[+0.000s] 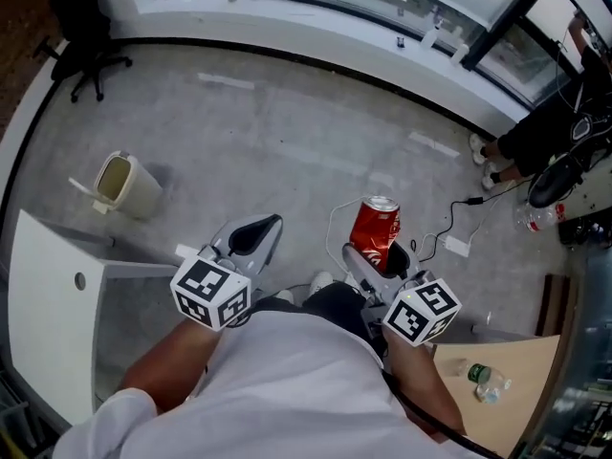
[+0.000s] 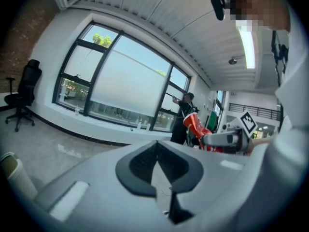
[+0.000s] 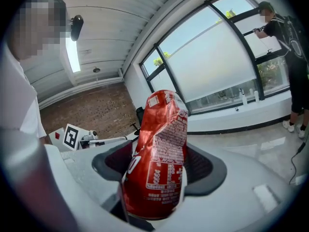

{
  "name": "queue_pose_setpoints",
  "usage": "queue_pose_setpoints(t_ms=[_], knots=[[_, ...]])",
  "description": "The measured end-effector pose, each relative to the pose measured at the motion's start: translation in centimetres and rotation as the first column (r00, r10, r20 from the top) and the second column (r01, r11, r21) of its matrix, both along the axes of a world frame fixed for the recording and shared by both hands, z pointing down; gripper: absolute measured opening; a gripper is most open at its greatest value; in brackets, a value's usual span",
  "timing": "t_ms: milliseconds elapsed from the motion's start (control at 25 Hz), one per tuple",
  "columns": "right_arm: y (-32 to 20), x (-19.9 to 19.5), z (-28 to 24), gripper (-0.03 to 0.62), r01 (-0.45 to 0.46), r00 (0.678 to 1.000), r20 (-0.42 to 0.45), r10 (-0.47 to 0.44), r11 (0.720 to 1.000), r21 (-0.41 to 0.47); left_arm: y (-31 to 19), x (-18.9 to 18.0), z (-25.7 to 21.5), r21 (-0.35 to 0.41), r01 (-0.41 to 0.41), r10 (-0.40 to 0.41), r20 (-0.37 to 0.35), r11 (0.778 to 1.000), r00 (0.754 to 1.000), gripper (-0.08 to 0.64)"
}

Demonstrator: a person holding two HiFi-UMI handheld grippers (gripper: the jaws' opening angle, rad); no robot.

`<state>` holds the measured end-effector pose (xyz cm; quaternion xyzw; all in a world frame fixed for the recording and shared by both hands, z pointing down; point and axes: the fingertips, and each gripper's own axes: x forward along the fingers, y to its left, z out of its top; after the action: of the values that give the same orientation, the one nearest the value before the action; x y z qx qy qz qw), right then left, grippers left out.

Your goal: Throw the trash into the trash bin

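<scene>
**Technician:** What is the condition of the left gripper (image 1: 271,225)?

**Inspector:** Its grey jaws are closed tip to tip, and nothing sits between them.

**Technician:** And the right gripper (image 1: 379,258)?

**Inspector:** Its jaws are clamped on the crushed red aluminium drink can (image 3: 159,163). The can stands up out of the dark pads, with its top end tilted away from the person.

**Technician:** What lies on the floor just beyond the can?

**Inspector:** A white power adapter (image 1: 456,247) lies there with its cables.

**Technician:** Where is the receptacle?

**Inspector:** The beige plastic trash bin (image 1: 127,185) stands on the grey floor ahead and to the left. It is well apart from both grippers, beyond the white cabinet (image 1: 48,295).

**Technician:** What is farther out?

**Inspector:** A black office chair (image 1: 81,22) stands at the far left, by the window wall. A person in dark clothing (image 1: 540,132) stands at the far right.
</scene>
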<state>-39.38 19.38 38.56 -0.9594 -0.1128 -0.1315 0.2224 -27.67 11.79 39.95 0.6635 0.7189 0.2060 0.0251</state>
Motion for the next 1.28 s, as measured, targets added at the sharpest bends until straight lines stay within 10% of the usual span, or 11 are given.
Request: queue_pose_setpoints(t_ms=[560,1280], knots=[[3.4,12.5,1.1,0.324,0.236,0.972,-0.021,-0.236,0.971,0.03,-0.5,9.0,1.4,0.035,0.257,-0.257,0.007,0.966,0.966,0.008],[17.0,26.3,1.0,0.324,0.416,0.908,-0.074,-0.413,0.909,0.031,14.0,20.0,-0.3,0.049,0.381,-0.379,-0.039,0.923,0.924,0.008]])
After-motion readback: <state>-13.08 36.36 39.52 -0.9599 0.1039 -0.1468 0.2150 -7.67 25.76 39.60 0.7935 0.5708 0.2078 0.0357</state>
